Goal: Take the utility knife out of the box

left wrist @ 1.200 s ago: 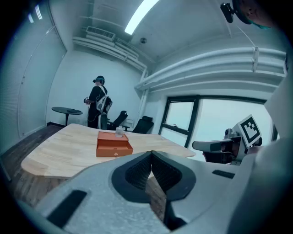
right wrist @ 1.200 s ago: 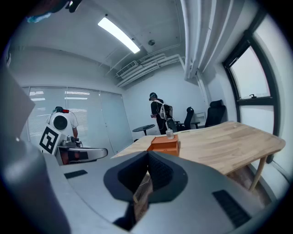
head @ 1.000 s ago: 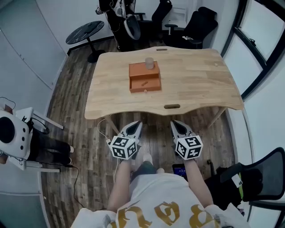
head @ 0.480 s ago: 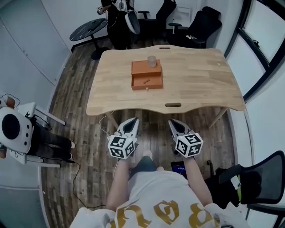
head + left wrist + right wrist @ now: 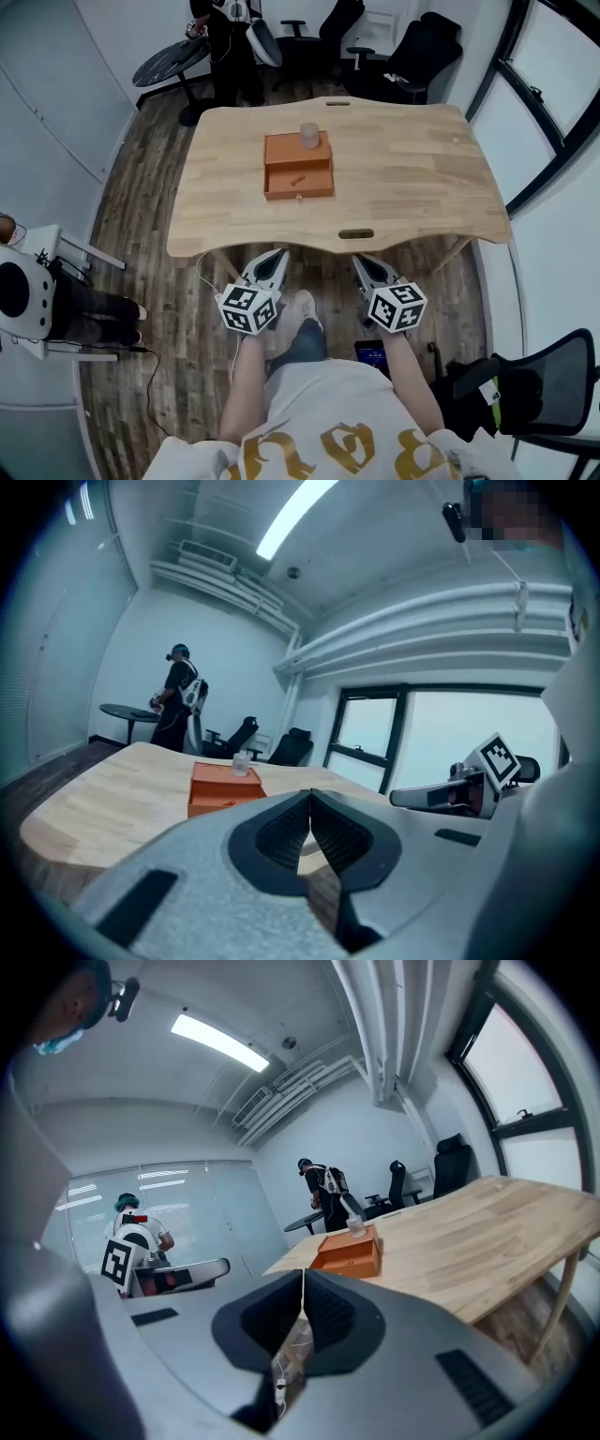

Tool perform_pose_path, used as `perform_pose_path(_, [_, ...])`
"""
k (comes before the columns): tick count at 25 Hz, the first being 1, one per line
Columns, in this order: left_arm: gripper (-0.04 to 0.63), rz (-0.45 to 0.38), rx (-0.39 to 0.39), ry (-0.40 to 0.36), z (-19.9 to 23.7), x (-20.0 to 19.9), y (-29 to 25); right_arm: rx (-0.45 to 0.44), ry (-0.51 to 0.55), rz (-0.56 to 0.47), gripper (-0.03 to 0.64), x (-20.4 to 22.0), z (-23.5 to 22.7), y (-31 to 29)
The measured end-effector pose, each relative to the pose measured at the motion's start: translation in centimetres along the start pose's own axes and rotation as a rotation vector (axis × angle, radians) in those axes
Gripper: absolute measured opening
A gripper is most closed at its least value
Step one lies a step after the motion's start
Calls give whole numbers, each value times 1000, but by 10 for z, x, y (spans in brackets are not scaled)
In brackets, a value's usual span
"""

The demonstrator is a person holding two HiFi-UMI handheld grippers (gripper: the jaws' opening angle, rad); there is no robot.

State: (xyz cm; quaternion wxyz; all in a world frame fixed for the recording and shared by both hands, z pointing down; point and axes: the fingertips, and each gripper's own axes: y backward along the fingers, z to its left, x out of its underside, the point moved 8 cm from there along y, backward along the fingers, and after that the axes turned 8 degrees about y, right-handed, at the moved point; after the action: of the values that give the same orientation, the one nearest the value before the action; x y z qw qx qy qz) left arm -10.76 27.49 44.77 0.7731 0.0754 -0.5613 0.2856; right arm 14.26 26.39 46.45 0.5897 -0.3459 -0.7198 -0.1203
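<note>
Plainly the reach has not begun: the left tongs (image 5: 277, 255) and the right tongs (image 5: 360, 262) are both pressed together with nothing between them, held low off the near edge of the table (image 5: 422, 187), well apart from the orange box (image 5: 286, 150). Its drawer is open toward the person, and the small slim thing lying slantwise in it is probably the utility knife (image 5: 298, 179). To approach well, I would bring one pair of tongs over the drawer, spread it before descending, and line it across the knife's narrow side, steering wide of the cup (image 5: 309, 133) on the box's top. Counted: one table, one box, one knife, one cup, two pairs of tongs.
</note>
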Motion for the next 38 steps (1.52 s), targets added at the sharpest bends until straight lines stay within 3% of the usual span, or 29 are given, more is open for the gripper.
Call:
perform_pose_path(15, [9,56,47,48,122,-75,-175,79,-18,45,12,-67,-101,-163])
perform_pose_path(21, [9,85,57,49,171,-94,-222,94,-29,66,12,-77,-125,-226])
perform_pose_path(24, [9,70,72,95,190,-102,-240,98,-29,61,12,-81,-134,-243])
perform_pose_path(38, [9,74,122,73,197,-116,-285,166,-10,34,12,-94,-159,-248])
